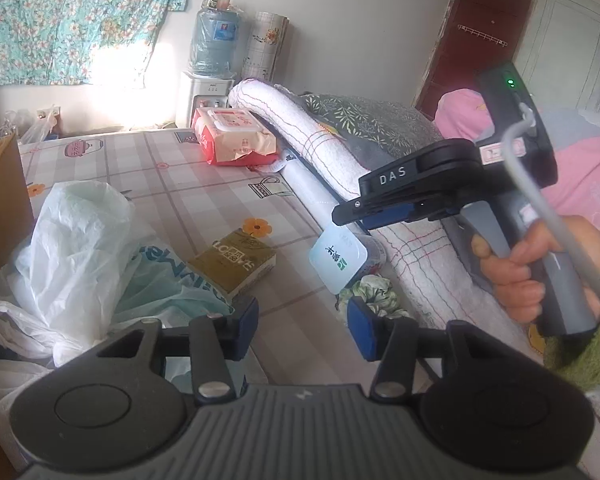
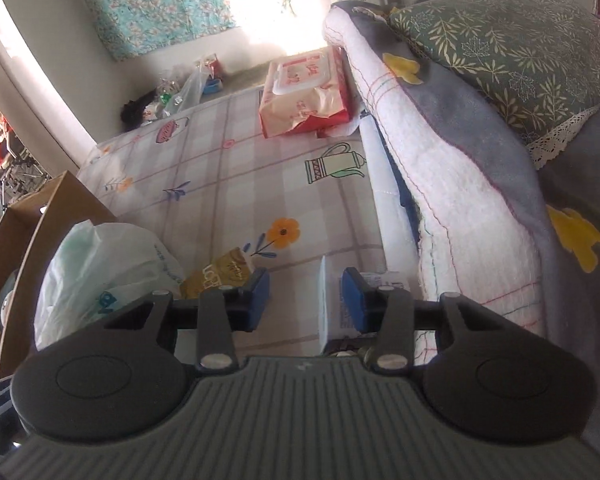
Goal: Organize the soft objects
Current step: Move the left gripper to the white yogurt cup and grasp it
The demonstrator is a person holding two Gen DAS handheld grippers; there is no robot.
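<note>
White letters "DAS" stand on the black body of the right hand-held gripper (image 1: 384, 209), seen from the left wrist view. The olive-gold box (image 1: 233, 265) near the plastic bags carries "LC" and further letters too blurred to read. The print on the small white pack (image 1: 339, 262) is illegible.

Two tissue packs (image 1: 236, 136) (image 1: 338, 260), one box (image 1: 232, 266), two plastic bags (image 1: 72, 248) (image 1: 172, 280).

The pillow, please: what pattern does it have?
Pale leaves on dark green, clearest in the right wrist view.
</note>
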